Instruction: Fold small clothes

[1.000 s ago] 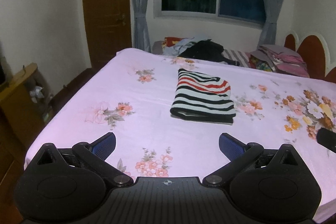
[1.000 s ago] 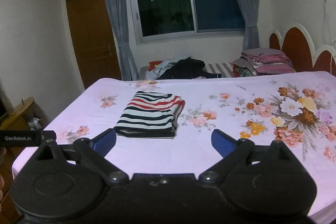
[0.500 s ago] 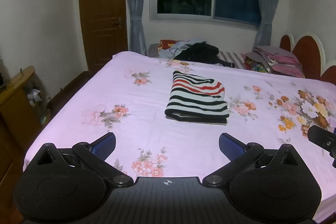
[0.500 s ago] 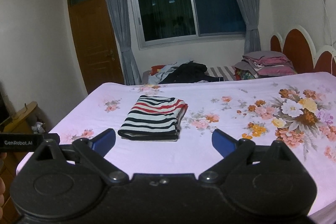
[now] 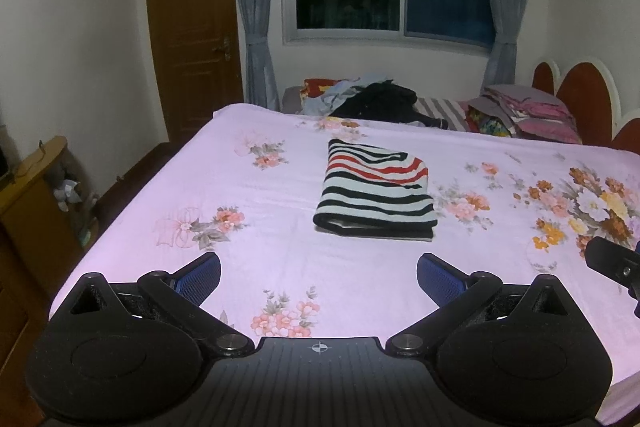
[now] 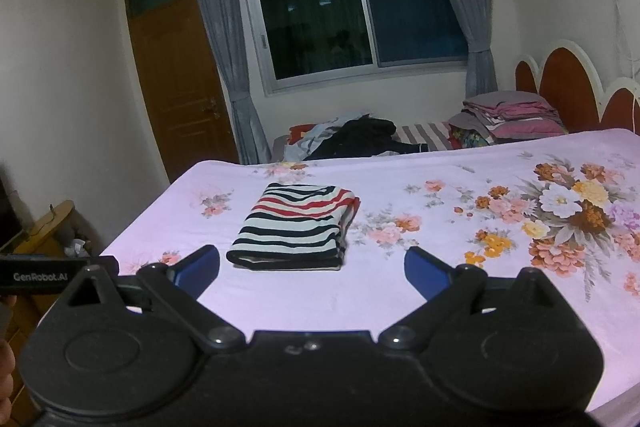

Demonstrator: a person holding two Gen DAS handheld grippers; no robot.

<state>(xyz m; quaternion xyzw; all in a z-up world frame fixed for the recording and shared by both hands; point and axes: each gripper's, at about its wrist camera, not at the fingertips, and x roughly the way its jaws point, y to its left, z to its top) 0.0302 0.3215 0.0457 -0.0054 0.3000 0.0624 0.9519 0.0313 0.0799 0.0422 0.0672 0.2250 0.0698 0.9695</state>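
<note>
While your left gripper [image 5: 318,277] is hanging wide open and empty, the folded striped garment [image 5: 374,191] is lying beyond it on the floral bedsheet [image 5: 248,259] (untouched). Through the right camera, your right gripper [image 6: 312,269] is gaping empty too, the garment sitting just past its left fingertip [image 6: 198,265].

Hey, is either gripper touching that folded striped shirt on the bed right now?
Apart. In both wrist views, bare pink sheet lies between the striped shirt and the open left gripper and right gripper.

striped garment [image 5: 374,193] | black, white and red bands | folded into a flat rectangle | lying mid-bed [image 5: 280,255], nearer its far edge
</note>
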